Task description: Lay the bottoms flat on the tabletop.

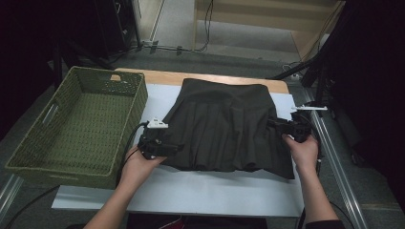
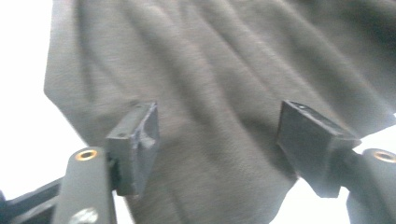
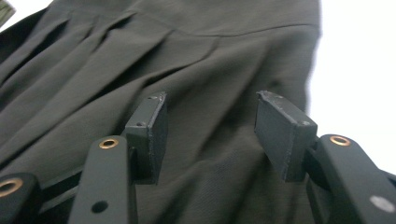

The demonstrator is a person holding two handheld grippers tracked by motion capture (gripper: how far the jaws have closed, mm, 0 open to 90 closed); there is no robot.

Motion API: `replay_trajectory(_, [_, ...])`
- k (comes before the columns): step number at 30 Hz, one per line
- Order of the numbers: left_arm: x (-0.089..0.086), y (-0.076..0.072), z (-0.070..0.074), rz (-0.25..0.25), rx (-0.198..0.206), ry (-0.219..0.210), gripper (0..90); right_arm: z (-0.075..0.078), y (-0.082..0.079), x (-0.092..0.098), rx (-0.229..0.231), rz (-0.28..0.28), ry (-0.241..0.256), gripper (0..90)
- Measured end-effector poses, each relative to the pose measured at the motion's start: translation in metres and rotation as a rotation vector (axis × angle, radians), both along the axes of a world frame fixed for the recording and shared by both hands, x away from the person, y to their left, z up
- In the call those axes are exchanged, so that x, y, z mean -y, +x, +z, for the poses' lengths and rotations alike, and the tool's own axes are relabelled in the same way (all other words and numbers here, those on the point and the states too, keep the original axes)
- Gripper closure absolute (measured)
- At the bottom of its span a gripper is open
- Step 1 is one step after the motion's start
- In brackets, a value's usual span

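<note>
Left gripper: black two-jaw tool, white plate on top, black cable trailing from it.
Right gripper: black two-jaw tool, white plate on its far side.
Jaws: flat rectangular black pads, scuffed edges, brass-ringed holes in the arms.
Sleeves: forearms bare; dark cuff at the right elbow.

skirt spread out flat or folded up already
Spread flat: the dark pleated skirt lies open on the white table, waistband far, hem near, pleats fanned, no fold over.
</note>
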State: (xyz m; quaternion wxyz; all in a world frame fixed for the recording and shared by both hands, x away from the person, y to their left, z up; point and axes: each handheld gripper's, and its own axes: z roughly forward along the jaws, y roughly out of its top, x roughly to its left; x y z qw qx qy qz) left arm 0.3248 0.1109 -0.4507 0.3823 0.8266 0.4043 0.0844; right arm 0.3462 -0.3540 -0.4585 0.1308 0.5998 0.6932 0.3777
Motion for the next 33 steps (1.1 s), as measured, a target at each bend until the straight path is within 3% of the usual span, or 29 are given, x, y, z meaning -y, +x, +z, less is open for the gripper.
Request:
replay_trajectory(5, [-0.003,0.004,-0.008,0.083,0.017,0.075,23.4,0.004,-0.004,-0.016,0.018,0.04,-0.008,42.4])
replay_trajectory(8, [-0.004,0.008,-0.016,0.103,0.004,0.08,23.5,0.004,-0.004,-0.024,0.022,0.046,0.016,40.8])
replay_trajectory(15, [-0.01,0.018,-0.036,0.138,-0.046,0.076,24.0,0.002,-0.004,-0.042,0.025,0.081,-0.01,39.9])
replay_trajectory(17, [-0.009,0.02,-0.044,0.142,-0.057,0.094,25.0,0.002,-0.004,-0.046,0.028,0.091,-0.016,39.9])
replay_trajectory(19, [-0.007,0.019,-0.047,0.136,-0.036,0.112,25.8,0.003,-0.005,-0.048,0.036,0.095,-0.022,39.8])
replay_trajectory(22, [-0.005,0.018,-0.048,0.141,-0.026,0.099,31.0,0.003,-0.005,-0.05,0.046,0.098,-0.022,39.4])
replay_trajectory(25, [-0.006,0.017,-0.048,0.128,-0.042,0.071,40.7,0.004,-0.004,-0.051,0.05,0.103,-0.021,39.2])
replay_trajectory(28, [-0.003,0.015,-0.048,0.113,-0.039,0.069,50.6,0.005,-0.005,-0.052,0.057,0.105,-0.024,38.3])
replay_trajectory(33, [0.003,0.015,-0.048,0.086,-0.08,0.046,65.9,0.006,-0.004,-0.057,0.055,0.118,-0.024,35.6])
